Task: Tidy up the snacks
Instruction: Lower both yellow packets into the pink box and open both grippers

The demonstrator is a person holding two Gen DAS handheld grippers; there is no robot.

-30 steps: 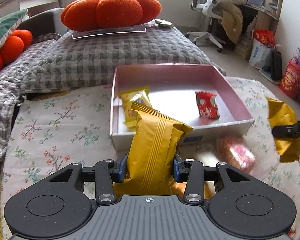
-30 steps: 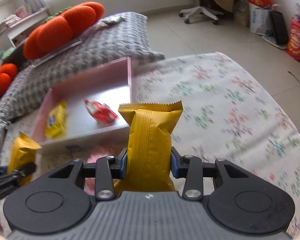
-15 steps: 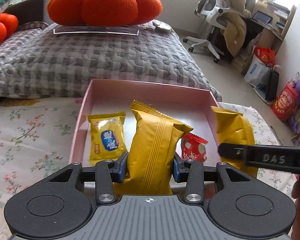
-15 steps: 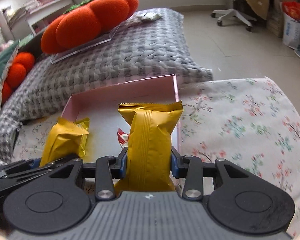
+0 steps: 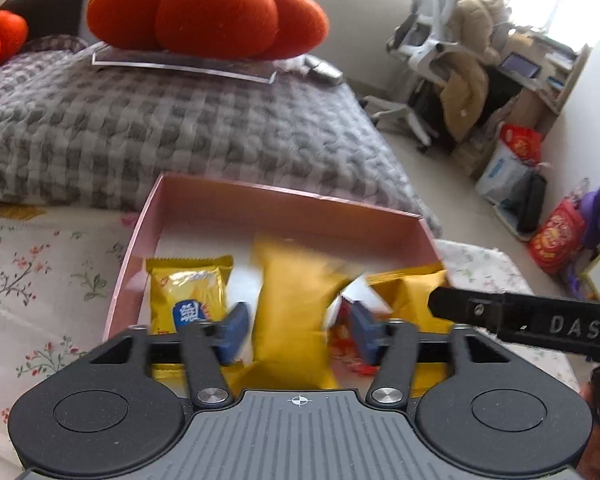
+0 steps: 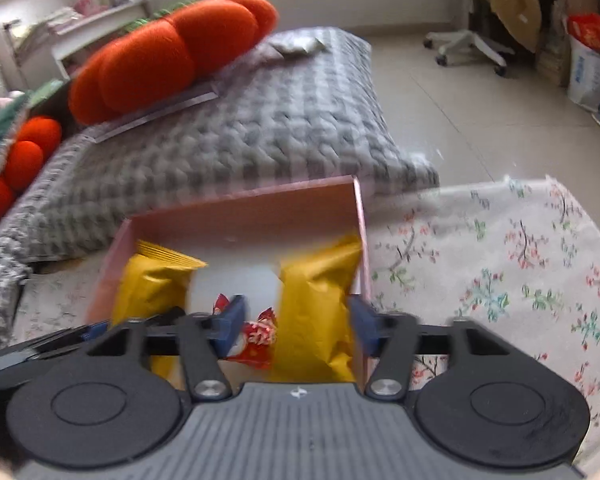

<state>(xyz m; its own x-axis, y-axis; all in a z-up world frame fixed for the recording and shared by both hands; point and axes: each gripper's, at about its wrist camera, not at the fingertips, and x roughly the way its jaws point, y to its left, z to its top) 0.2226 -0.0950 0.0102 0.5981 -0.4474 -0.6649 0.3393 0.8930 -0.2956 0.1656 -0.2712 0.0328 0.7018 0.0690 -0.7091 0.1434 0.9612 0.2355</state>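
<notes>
The pink box (image 5: 284, 204) is crowded along its near half: a yellow packet (image 5: 188, 288) at the left wall, a blurred gold pack (image 5: 296, 300) between the left gripper's (image 5: 298, 330) spread fingers, a red wrapper (image 6: 256, 332), and another gold pack (image 6: 320, 304) against the right wall. Its far half shows bare floor. The right gripper (image 6: 296, 326) crosses beside the left. Behind the box rises the grey quilted bed (image 5: 180, 136).

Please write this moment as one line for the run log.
step: dropping snacks | left gripper: open, yellow packet blurred between fingers | right gripper: open, second yellow packet | both over pink box
</notes>
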